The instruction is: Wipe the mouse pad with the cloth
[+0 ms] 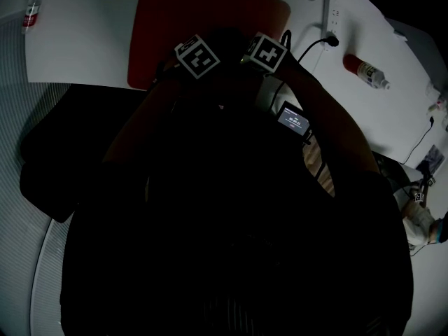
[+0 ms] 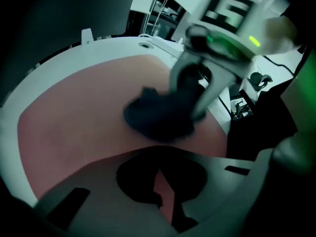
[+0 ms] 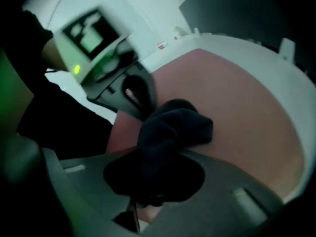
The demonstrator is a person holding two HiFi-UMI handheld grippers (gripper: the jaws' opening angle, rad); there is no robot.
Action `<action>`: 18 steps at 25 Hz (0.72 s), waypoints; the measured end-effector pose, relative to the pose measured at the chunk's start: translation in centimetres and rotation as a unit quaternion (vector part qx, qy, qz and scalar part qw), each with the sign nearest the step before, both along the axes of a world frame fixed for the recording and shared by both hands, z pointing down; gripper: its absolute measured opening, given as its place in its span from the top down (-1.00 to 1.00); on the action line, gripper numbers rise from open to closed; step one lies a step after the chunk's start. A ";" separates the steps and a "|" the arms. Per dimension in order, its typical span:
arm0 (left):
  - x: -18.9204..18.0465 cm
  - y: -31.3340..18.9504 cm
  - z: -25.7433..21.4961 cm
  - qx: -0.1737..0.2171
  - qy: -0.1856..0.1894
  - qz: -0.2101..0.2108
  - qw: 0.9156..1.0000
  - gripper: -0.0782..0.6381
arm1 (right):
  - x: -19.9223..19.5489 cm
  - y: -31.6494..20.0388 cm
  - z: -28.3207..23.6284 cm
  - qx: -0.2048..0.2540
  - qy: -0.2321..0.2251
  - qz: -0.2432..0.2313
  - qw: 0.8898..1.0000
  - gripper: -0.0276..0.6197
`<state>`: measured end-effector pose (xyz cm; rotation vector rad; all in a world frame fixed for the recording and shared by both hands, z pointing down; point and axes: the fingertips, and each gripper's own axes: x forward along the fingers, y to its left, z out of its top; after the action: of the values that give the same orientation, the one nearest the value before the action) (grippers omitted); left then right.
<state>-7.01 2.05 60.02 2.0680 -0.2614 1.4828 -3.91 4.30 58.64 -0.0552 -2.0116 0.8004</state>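
The red mouse pad (image 1: 210,19) lies on the white table (image 1: 77,40). Both grippers hover over its near edge, side by side, the left gripper (image 1: 197,56) beside the right gripper (image 1: 266,52). In the left gripper view, the right gripper (image 2: 197,90) presses a dark bunched cloth (image 2: 158,118) onto the pad (image 2: 84,117). In the right gripper view, the cloth (image 3: 173,127) fills the jaws of the right gripper (image 3: 148,199), which is shut on it. The left gripper (image 2: 159,181) holds nothing, its jaws together just above the pad. The scene is dim.
A power strip (image 1: 332,12) with a plugged cable sits at the table's back right, and a red-and-white bottle (image 1: 364,70) lies beyond it. Another bottle (image 1: 31,9) stands at the far left. A small lit screen (image 1: 292,120) is by the right forearm.
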 end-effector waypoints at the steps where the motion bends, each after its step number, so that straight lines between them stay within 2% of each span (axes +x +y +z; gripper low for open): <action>1: 0.1 0.0 0.0 0.001 0.001 -0.001 1.000 0.76 | 1.2 -1.8 0.1 0.006 0.006 0.016 1.000 0.68; 5: 0.1 -0.1 -0.1 -0.003 0.004 -0.005 1.000 0.76 | 6.2 -9.2 1.0 0.055 0.046 0.088 0.994 0.68; 7: 0.2 -0.1 -0.2 -0.005 0.005 -0.003 1.000 0.76 | 6.9 -10.7 0.4 0.096 0.075 0.100 0.988 0.68; 9: 0.1 0.0 -0.2 -0.005 0.005 0.000 1.000 0.76 | 6.0 -9.8 -0.1 0.149 0.107 0.050 0.982 0.67; 10: 0.1 0.1 -0.1 -0.005 0.005 0.001 1.000 0.76 | 5.2 -8.2 -0.1 0.155 0.111 0.013 0.982 0.67; 12: 0.2 0.1 -0.1 -0.004 0.006 -0.001 1.000 0.76 | 2.4 -2.8 -0.2 0.134 0.072 -0.071 0.986 0.67; 13: 0.2 0.0 -0.1 -0.003 0.007 -0.002 1.000 0.76 | 1.0 0.2 -0.4 0.137 0.046 -0.124 0.982 0.67; 15: 0.2 -0.1 -0.1 -0.001 0.007 -0.002 1.000 0.76 | -0.2 4.1 -0.2 0.181 0.019 -0.222 0.958 0.67; 16: 0.2 -0.1 -0.1 0.000 0.006 -0.001 1.000 0.76 | -0.3 4.7 0.0 0.197 0.014 -0.249 0.948 0.67; 17: 0.2 -0.1 -0.1 0.000 0.005 0.000 1.000 0.76 | 0.0 4.5 0.2 0.202 0.011 -0.257 0.945 0.67; 18: 0.2 -0.1 -0.1 0.002 0.005 0.002 1.000 0.76 | 0.5 3.6 0.3 0.202 0.010 -0.247 0.948 0.67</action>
<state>-6.85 1.90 59.93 2.0792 -0.2569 1.4742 -3.44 7.86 58.95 -0.2994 -1.9819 0.0673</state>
